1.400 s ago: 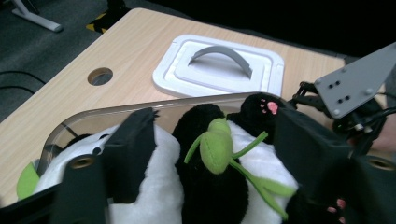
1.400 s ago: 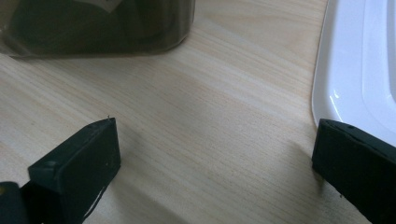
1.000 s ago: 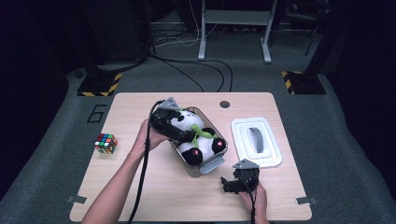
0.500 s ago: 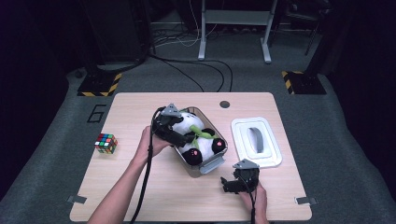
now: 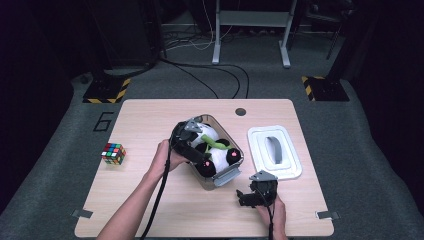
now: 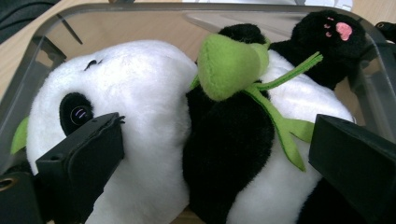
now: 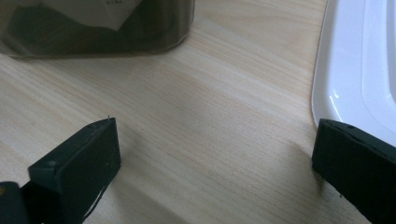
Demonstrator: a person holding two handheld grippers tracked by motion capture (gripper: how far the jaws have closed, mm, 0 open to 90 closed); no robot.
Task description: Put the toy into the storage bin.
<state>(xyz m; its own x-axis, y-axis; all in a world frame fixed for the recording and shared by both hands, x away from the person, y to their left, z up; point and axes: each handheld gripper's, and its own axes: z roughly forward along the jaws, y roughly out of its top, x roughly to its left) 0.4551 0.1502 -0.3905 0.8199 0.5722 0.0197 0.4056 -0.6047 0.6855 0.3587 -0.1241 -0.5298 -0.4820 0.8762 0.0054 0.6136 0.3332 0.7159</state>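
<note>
**Trainee:** Where does the panda sit right now, and what is my left gripper doing?

**Coach:** The plush panda (image 6: 154,140) lies on its side inside the clear plastic bin (image 5: 227,175) at the middle of the table (image 5: 150,125). Its white head is toward one end, a black foot with a pink pad toward the other, and the green felt bamboo sprig (image 6: 233,70) lies across its chest. Your left gripper (image 6: 215,154) is spread wide, one jaw by the eye patch and the other beside the belly. It grips nothing.

**Trainee:** So how do I do this step well?

**Coach:** Judging by the lid (image 5: 274,152) lying loose just right of the bin, you are settling the toy so the bin can be closed. Press on the fullest part of the body, not the sprig, which would probably fold or snag. Check that the foot and the head both sit below the rim before you back out, and lift straight up so the jaws don't drag the fur with them.

**Trainee:** And my right gripper?

**Coach:** Your right gripper (image 5: 252,196) rests low on the table in front of the bin with its jaws apart and nothing between them. The lid's white edge (image 7: 359,65) is just beside one jaw, so you are well placed to take the lid by that near rim next.
</note>
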